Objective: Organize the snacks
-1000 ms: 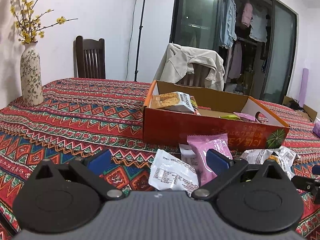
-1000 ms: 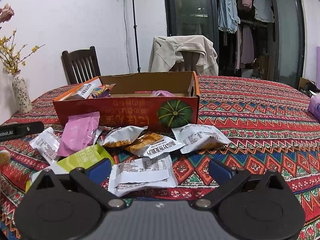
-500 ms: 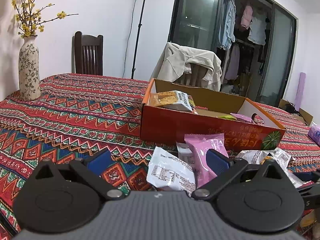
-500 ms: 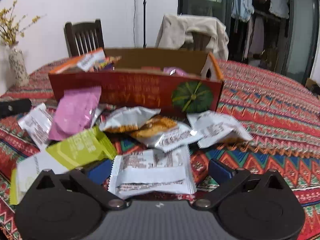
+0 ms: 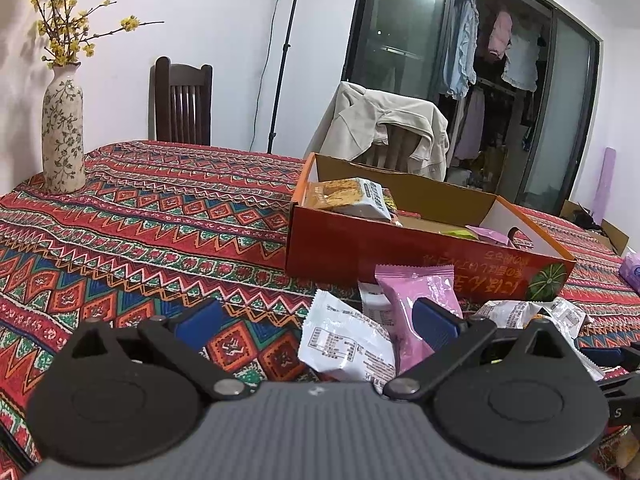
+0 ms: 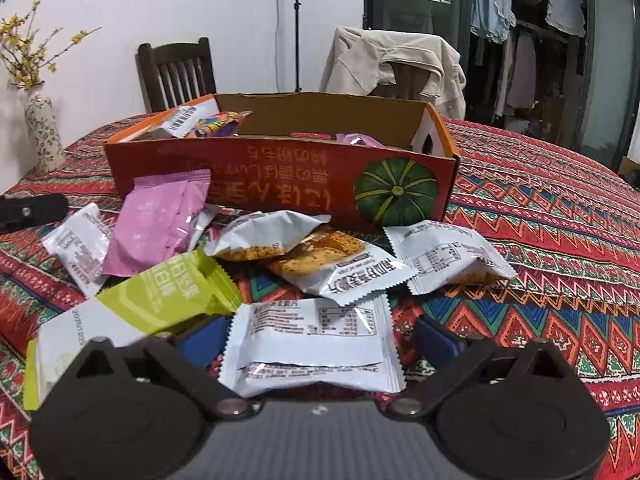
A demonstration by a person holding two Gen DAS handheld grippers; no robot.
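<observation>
You are risking a double pick: the lime-green foil snack packet (image 6: 168,292) is overlapping the left blue finger pad, so closing could be pinching it along with your target, or the slick wrapper could be sliding out. Your right gripper (image 6: 316,340) is straddling the flat white foil snack packet (image 6: 312,344) lying on the patterned red tabletop (image 6: 560,280), in front of the orange cardboard box (image 6: 280,184); its fingers have just been closing yet are standing wide, pads not pressing. Your left gripper (image 5: 316,322) is hovering with fingers spread, holding nothing
</observation>
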